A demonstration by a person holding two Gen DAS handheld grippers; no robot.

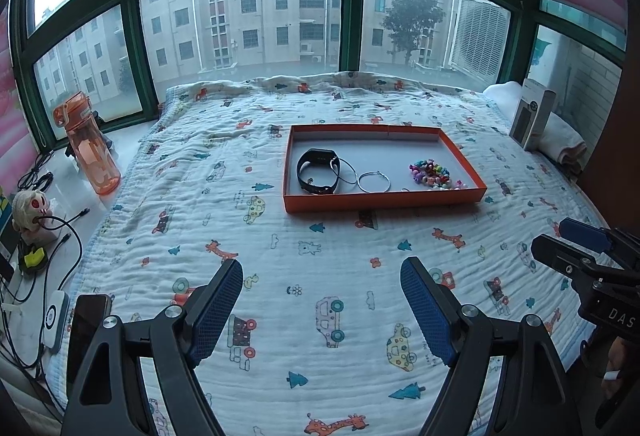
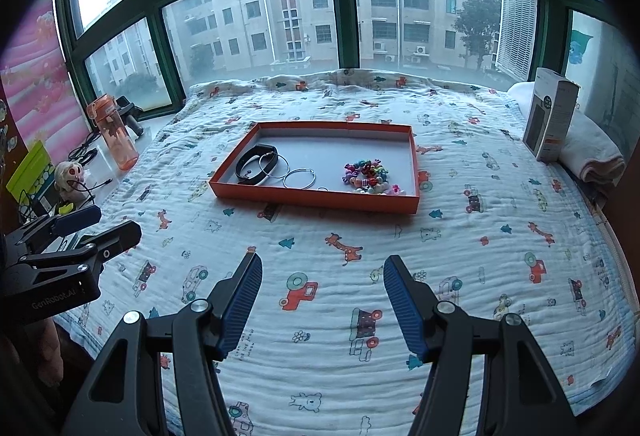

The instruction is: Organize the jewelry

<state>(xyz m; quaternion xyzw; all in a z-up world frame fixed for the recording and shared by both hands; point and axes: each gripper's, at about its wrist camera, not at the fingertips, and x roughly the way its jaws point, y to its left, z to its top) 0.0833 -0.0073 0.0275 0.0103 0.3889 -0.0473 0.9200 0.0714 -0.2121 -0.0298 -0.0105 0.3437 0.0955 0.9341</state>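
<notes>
Printed quilt (image 1: 280,236) covered the bed below the window; at frame centre an orange tray (image 1: 384,202) held a black band (image 1: 318,176), hoops (image 1: 374,182) and beads (image 1: 432,176). Both the left gripper (image 1: 322,272) and right gripper (image 2: 322,268) gaped empty at bottom.

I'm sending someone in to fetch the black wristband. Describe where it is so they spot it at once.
Look on the bed with the cartoon-print blanket for the shallow orange tray. The black wristband lies in the tray's left part, with one silver hoop overlapping its right side. It is the only dark, thick band there; the hoops are thin silver wire, and the beads at the right are multicoloured.
</notes>
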